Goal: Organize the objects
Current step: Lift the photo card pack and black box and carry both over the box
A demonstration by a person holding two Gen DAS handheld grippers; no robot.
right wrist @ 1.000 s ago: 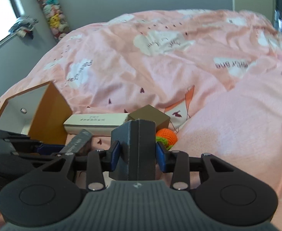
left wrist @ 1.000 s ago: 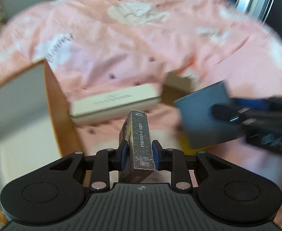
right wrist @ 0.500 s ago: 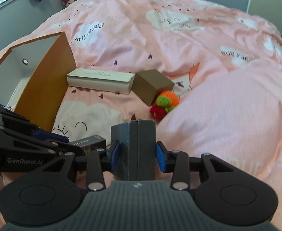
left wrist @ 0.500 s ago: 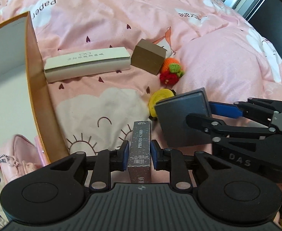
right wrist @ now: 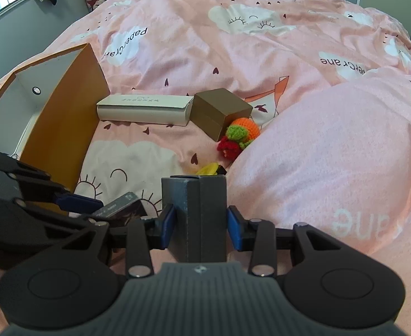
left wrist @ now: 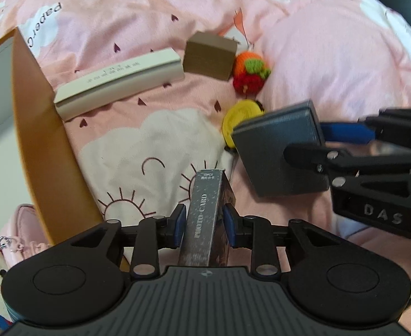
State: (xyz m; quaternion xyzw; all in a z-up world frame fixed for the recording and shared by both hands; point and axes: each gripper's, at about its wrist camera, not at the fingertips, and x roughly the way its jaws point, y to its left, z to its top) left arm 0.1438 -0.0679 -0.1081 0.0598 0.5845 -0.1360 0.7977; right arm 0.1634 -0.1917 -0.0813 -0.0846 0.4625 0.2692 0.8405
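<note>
Left claw (left wrist: 202,222) opening around the photo card box (left wrist: 205,218), right claw (right wrist: 199,222) clenched on the grey box (right wrist: 195,215) beside the orange bin (left wrist: 51,151): best released low onto the bed.

A pink quilted bed (right wrist: 303,151) carries an orange open box (right wrist: 62,128), a long white carton (right wrist: 143,109), a brown cube (right wrist: 219,112) and crocheted toys (right wrist: 237,135).
</note>
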